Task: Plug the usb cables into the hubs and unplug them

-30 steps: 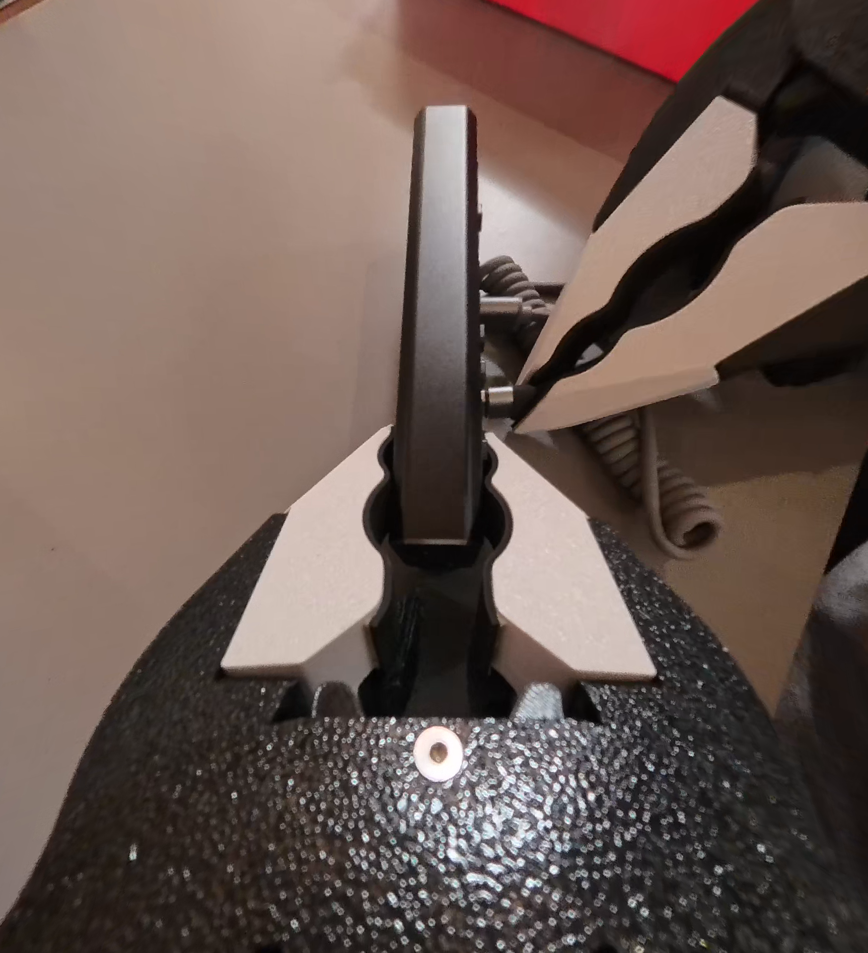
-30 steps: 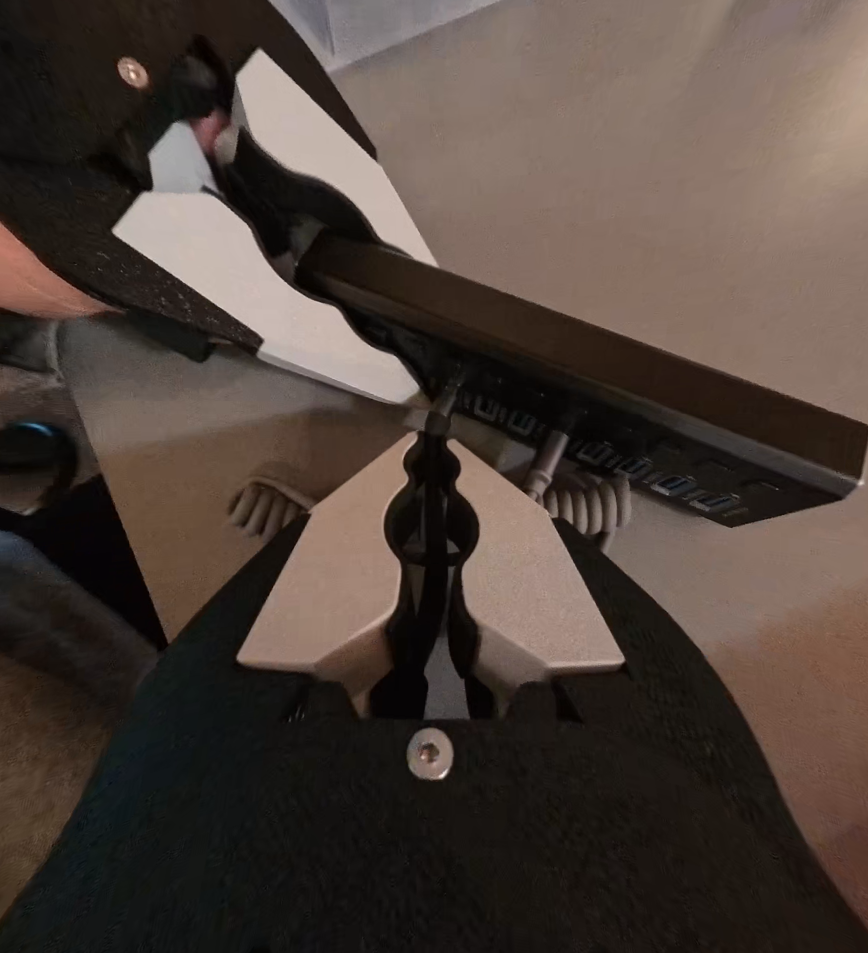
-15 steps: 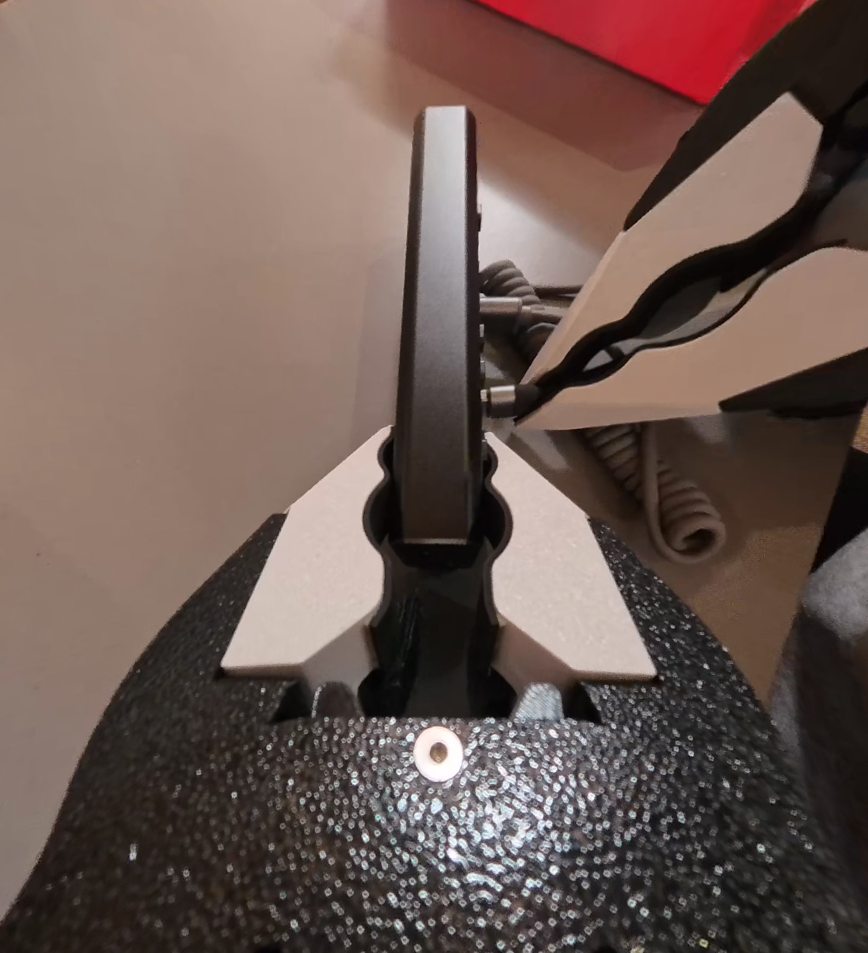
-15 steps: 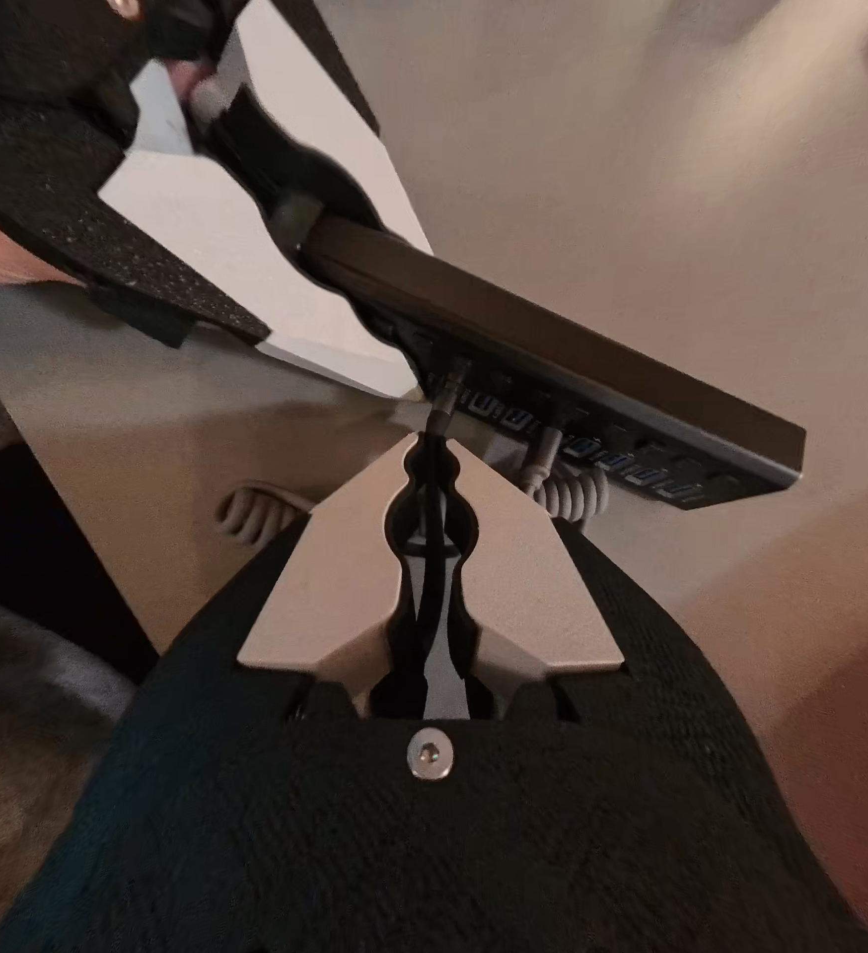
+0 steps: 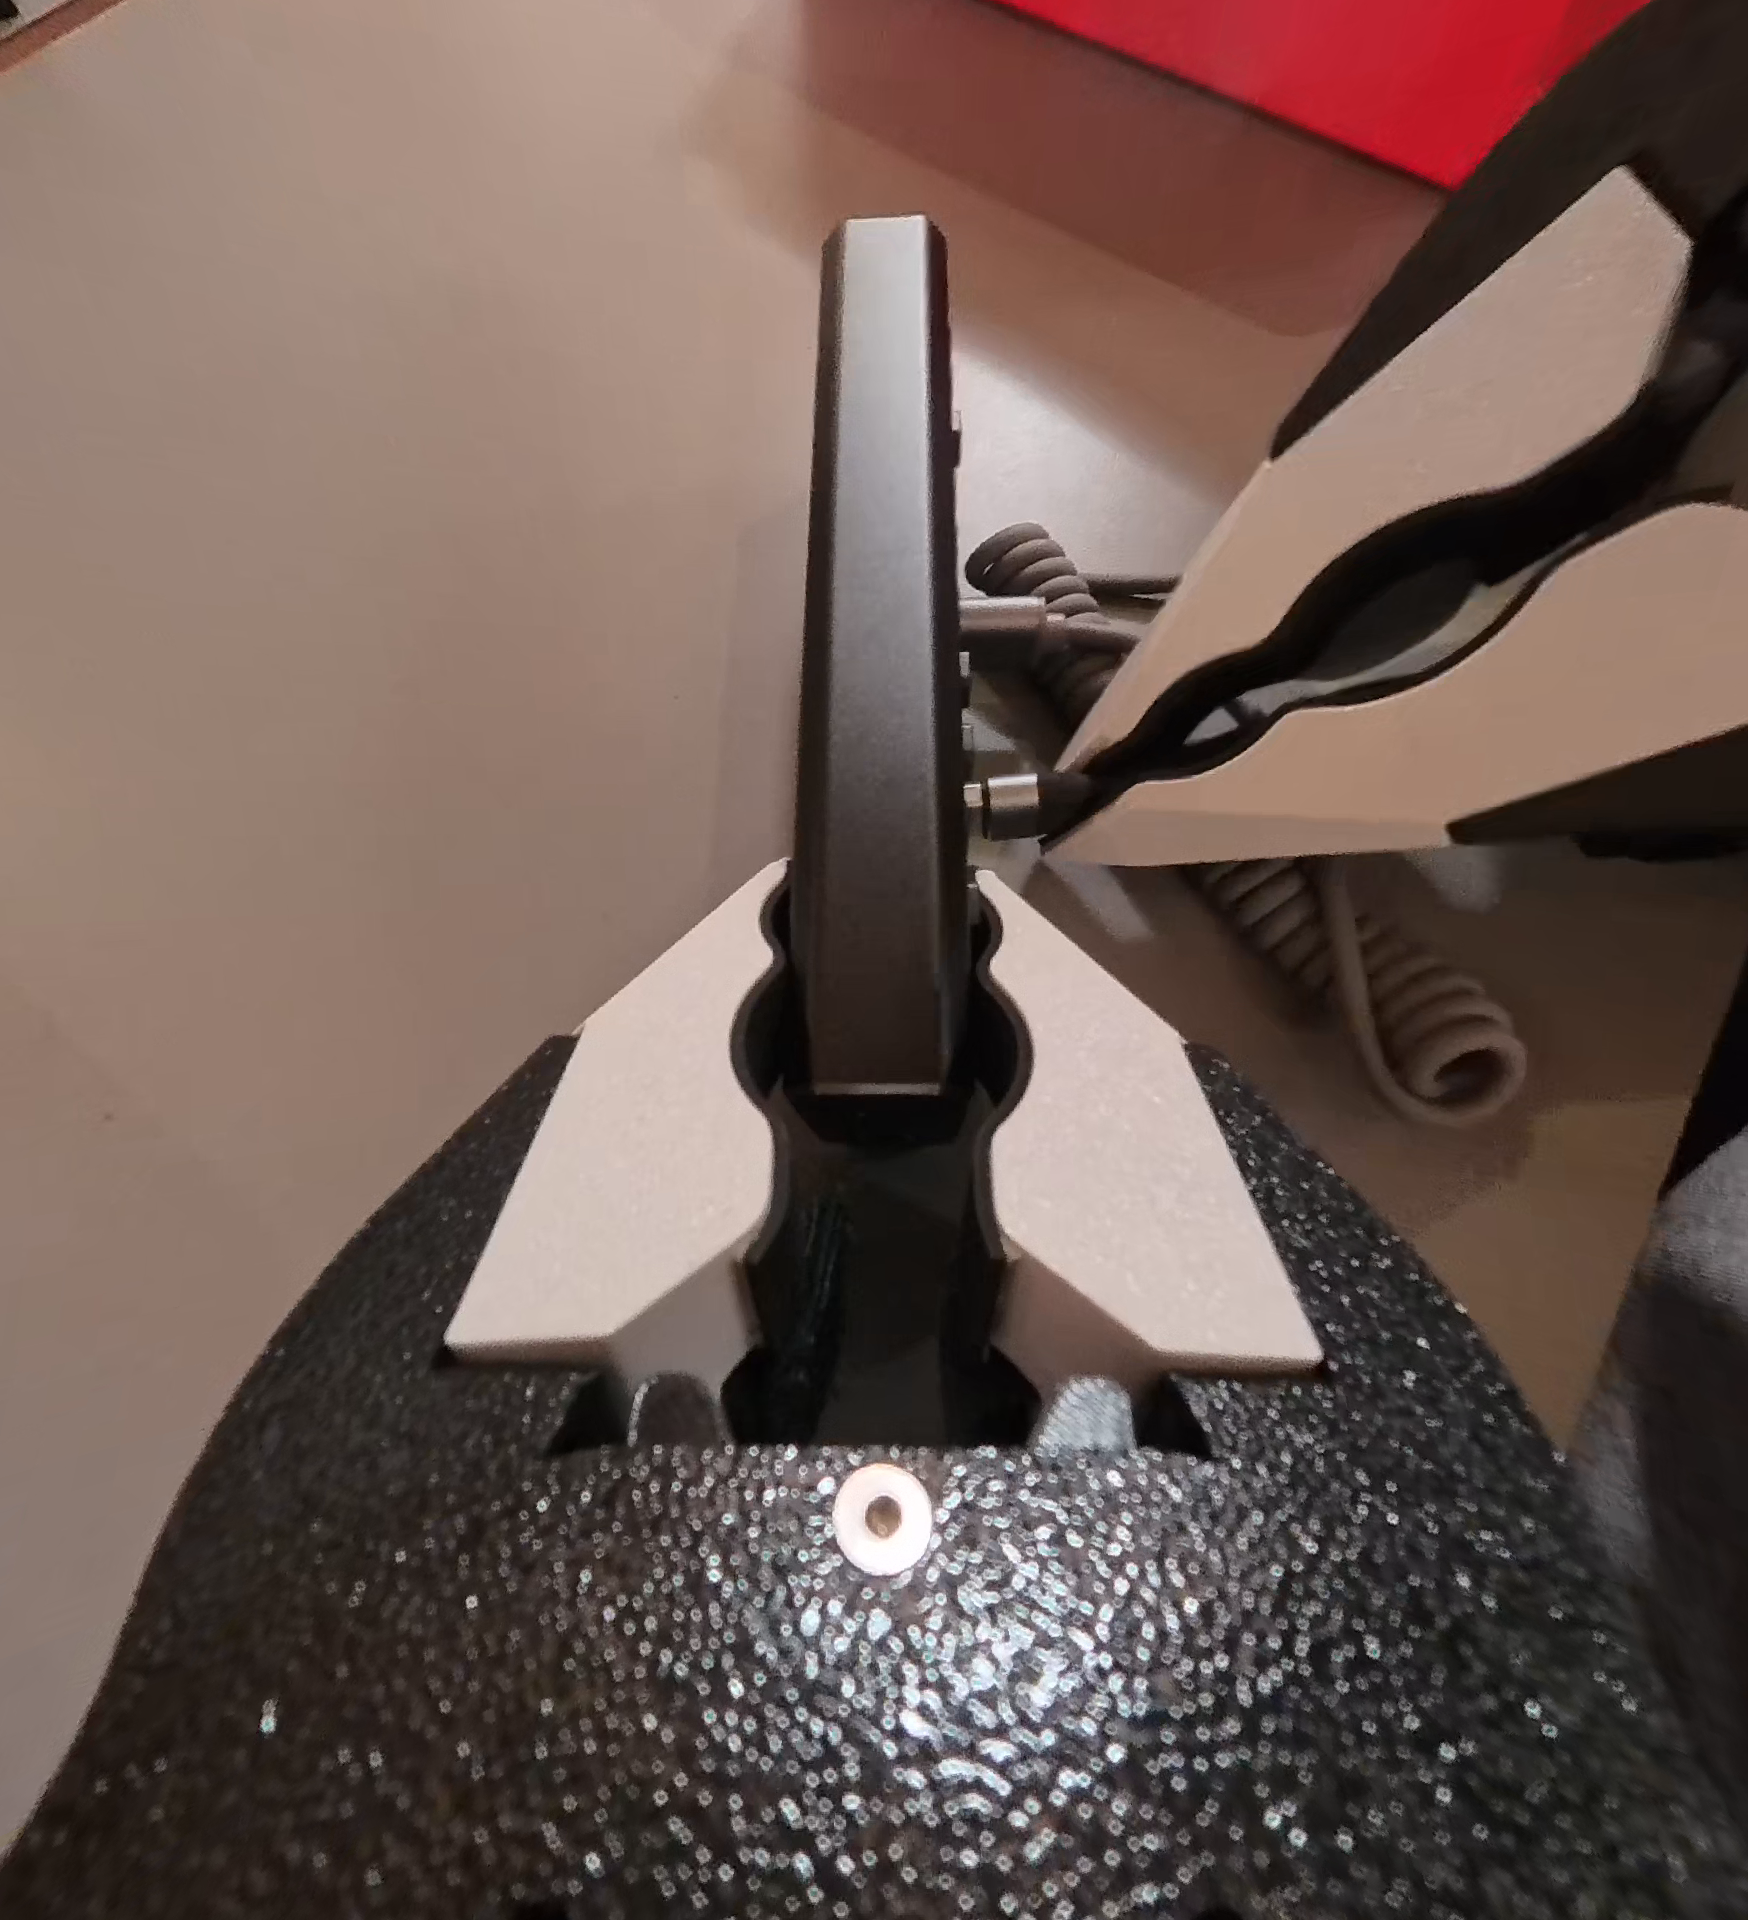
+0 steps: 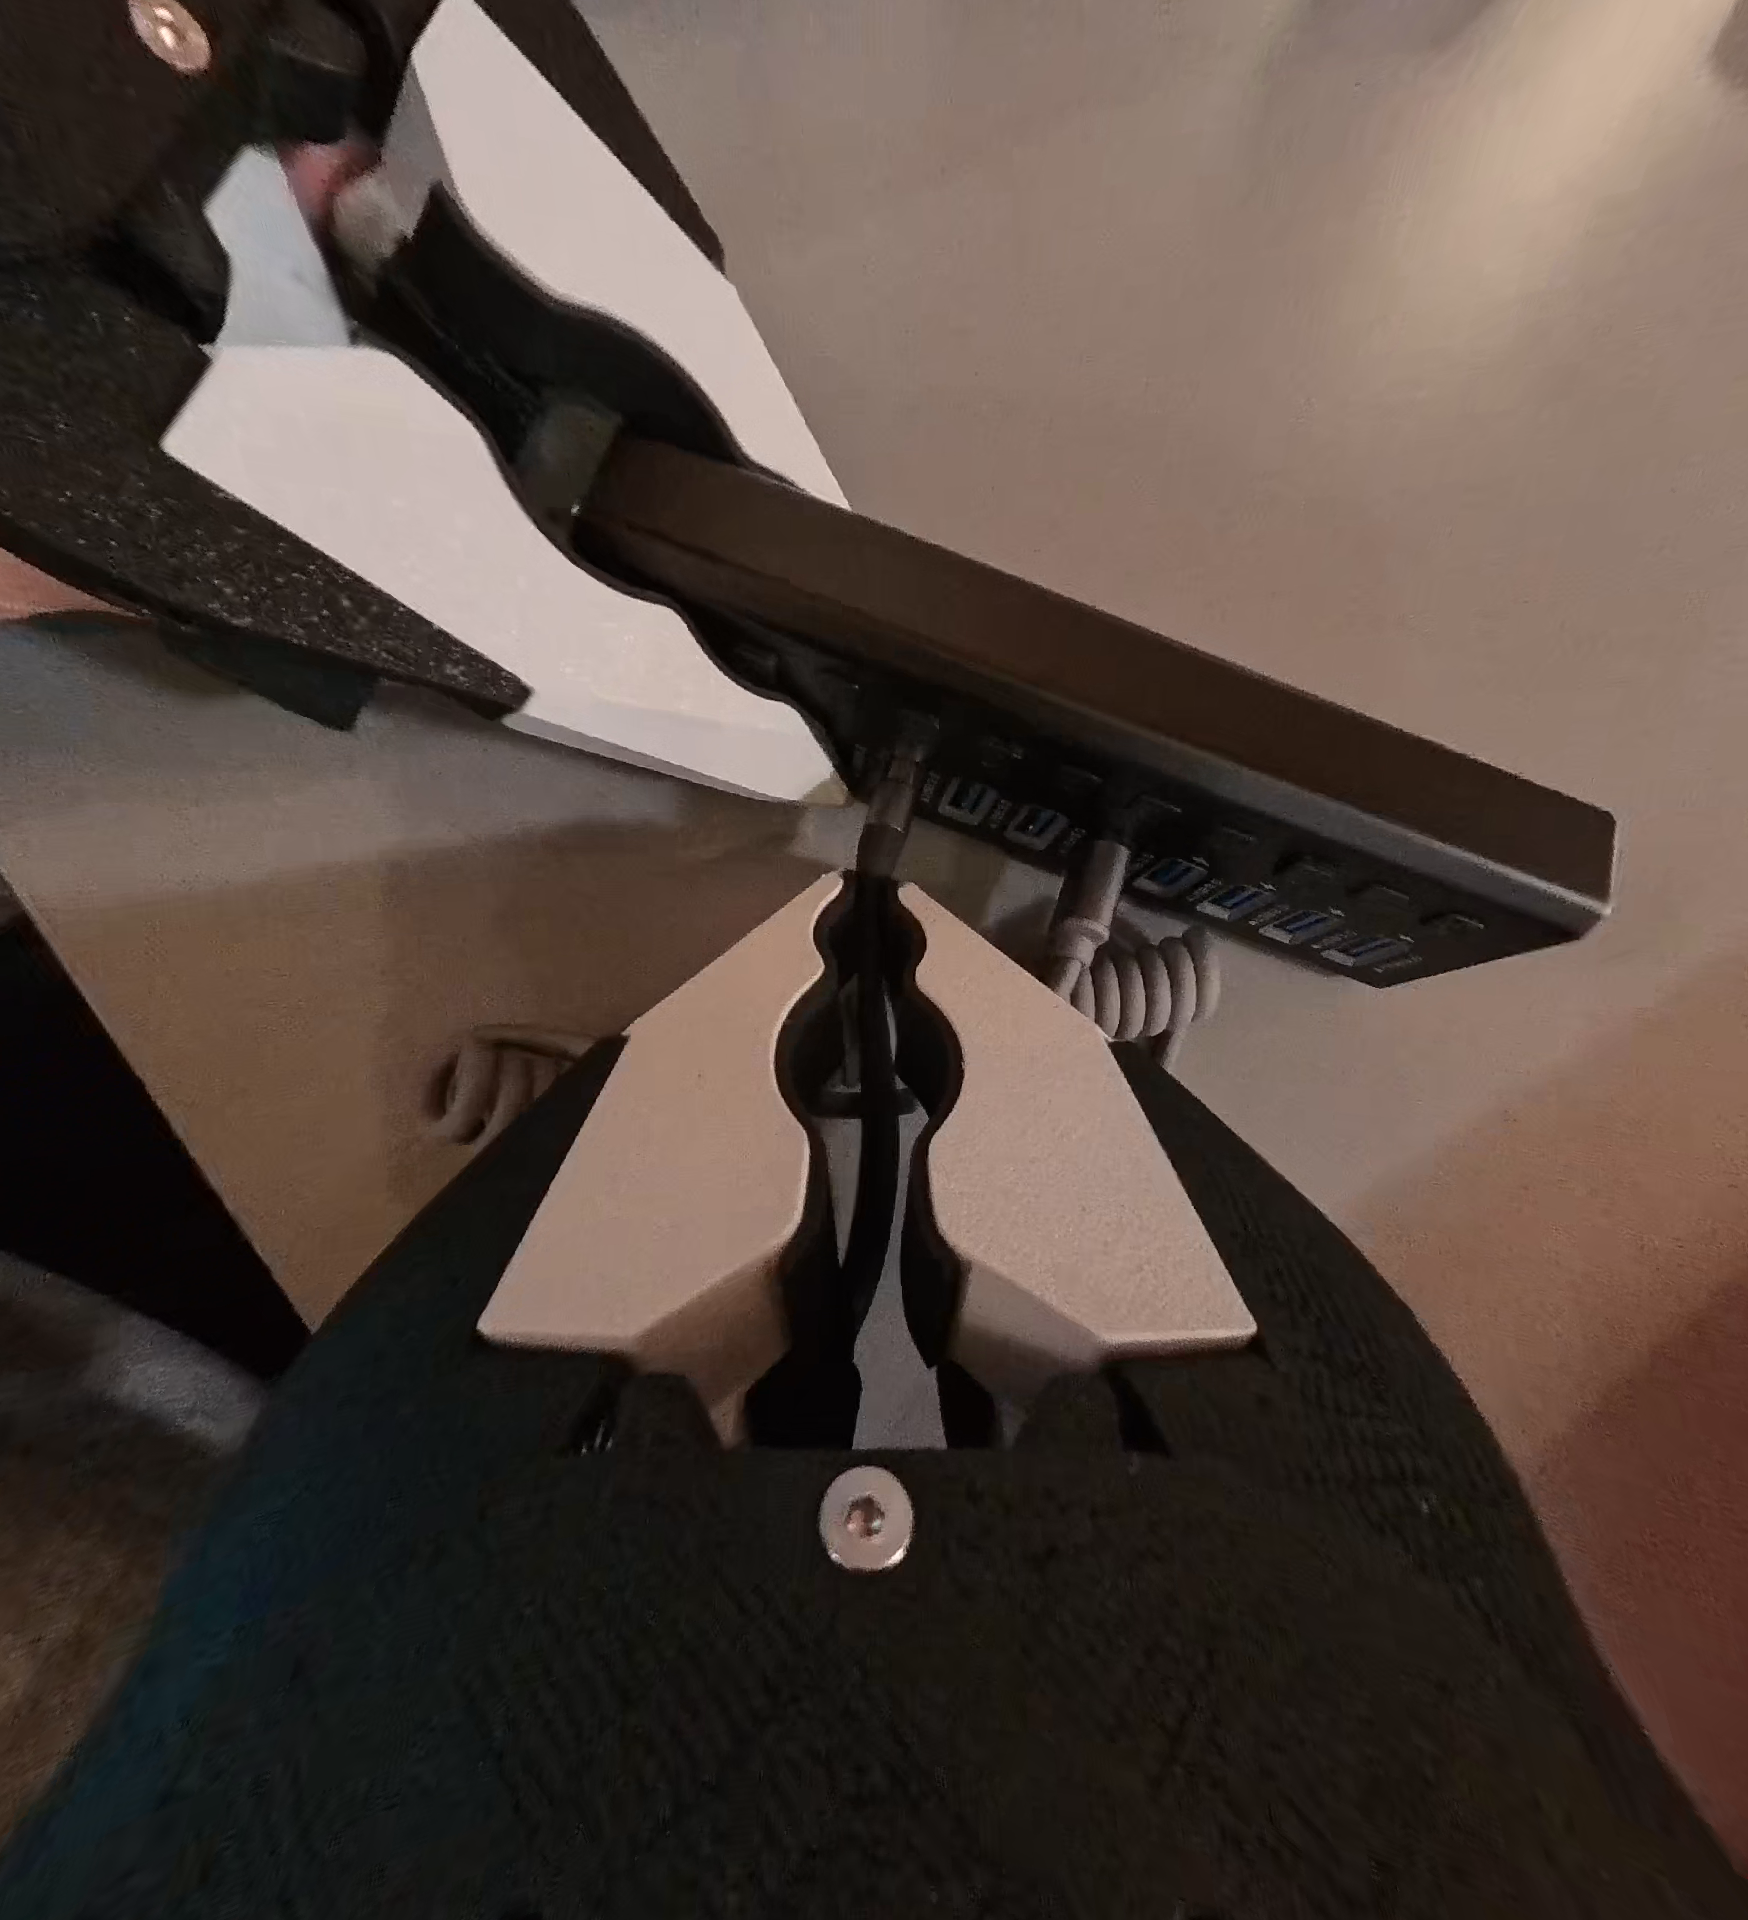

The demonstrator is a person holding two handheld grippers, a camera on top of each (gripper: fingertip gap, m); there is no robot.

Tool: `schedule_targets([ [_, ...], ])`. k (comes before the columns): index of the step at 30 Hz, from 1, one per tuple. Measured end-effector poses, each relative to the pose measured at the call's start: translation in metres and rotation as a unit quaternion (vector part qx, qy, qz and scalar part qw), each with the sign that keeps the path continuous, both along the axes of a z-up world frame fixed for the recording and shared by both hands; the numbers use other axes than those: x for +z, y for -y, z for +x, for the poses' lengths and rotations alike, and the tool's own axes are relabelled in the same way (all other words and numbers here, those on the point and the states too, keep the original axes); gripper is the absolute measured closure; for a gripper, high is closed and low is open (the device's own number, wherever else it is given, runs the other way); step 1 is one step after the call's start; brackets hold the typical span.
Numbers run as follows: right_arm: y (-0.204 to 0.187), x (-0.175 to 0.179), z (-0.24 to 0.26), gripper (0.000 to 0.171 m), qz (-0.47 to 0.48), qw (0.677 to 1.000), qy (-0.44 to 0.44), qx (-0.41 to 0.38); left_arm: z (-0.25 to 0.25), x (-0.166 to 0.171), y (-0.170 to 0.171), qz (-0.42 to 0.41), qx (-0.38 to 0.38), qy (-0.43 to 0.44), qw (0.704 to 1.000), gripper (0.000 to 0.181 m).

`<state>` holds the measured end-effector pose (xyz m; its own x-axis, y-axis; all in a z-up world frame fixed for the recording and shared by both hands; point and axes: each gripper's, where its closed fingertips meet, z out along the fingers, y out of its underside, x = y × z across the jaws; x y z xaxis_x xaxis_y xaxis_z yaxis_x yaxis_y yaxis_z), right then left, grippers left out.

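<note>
Above the pale tabletop [image 5: 278, 623], the left gripper [image 5: 875, 997] was clamped on 1 end of the dark hub [image 5: 880, 623], holding the slab clear of the surface with its port face turned toward the right gripper [image 6: 875, 914]. That gripper's jaws were pressed together on the thin black cable [image 6: 870, 1122], just behind its metal plug [image 6: 891, 800], which sat at a port near the held end of the hub; whether it was fully seated could not be told. A second, grey plug [image 6: 1093, 894] stood in a port farther along, trailing a coiled grey cord [image 5: 1389, 987] onto the table.

The main risk, as I judged it, lay in the grip on the cable and not on the plug shell: a pull or push through the flexible lead could slide it between the fingers or bend the plug sideways in the port. An off-axis force might also twist the hub in the left jaws, since only a short end of it was clamped. The coiled cord could snag or drag on the hub.

The hub was a long, flat, matte bar with rounded edges and a row of small ports, several lined in blue. Both grippers had smooth, pale, wedge-shaped fingers [image 5: 641, 1164] with scalloped inner edges, set in rough, speckled black bodies. A red surface [image 5: 1369, 83] lay at the far edge.
</note>
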<state>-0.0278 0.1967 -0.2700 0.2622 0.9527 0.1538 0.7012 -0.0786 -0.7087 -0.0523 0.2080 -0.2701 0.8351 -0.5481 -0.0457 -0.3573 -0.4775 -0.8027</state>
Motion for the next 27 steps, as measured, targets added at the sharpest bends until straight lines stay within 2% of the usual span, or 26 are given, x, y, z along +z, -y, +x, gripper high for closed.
schedule_targets([
  [3, 0.0, 0.001, 0.001, 0.171, 0.028, 0.999, 0.024, 0.005, 0.0, 0.0, 0.0, -0.004, 0.0, 0.008, 1.0, 0.155],
  [7, -0.001, 0.001, 0.0, 0.169, -0.033, 0.999, -0.011, 0.013, -0.001, 0.0, -0.001, 0.003, 0.006, -0.003, 1.0, 0.154],
  [13, 0.002, -0.001, 0.0, 0.171, 0.052, 0.997, 0.053, -0.015, 0.0, 0.0, -0.001, -0.002, 0.006, 0.002, 1.0, 0.155],
  [19, 0.003, -0.001, 0.002, 0.171, 0.056, 0.997, 0.053, -0.022, 0.001, 0.0, 0.001, -0.005, 0.001, 0.004, 1.0, 0.155],
  [21, 0.0, 0.004, 0.012, 0.171, 0.012, 0.999, 0.028, -0.022, -0.018, 0.0, -0.004, 0.01, 0.048, -0.019, 0.999, 0.155],
  [23, -0.018, 0.021, 0.034, 0.171, -0.009, 0.998, -0.02, -0.062, -0.038, 0.0, -0.004, -0.005, 0.075, 0.006, 0.997, 0.155],
  [27, -0.007, 0.04, 0.033, 0.17, -0.022, 0.996, -0.077, -0.037, -0.039, 0.0, -0.004, 0.002, 0.07, -0.005, 0.998, 0.155],
])
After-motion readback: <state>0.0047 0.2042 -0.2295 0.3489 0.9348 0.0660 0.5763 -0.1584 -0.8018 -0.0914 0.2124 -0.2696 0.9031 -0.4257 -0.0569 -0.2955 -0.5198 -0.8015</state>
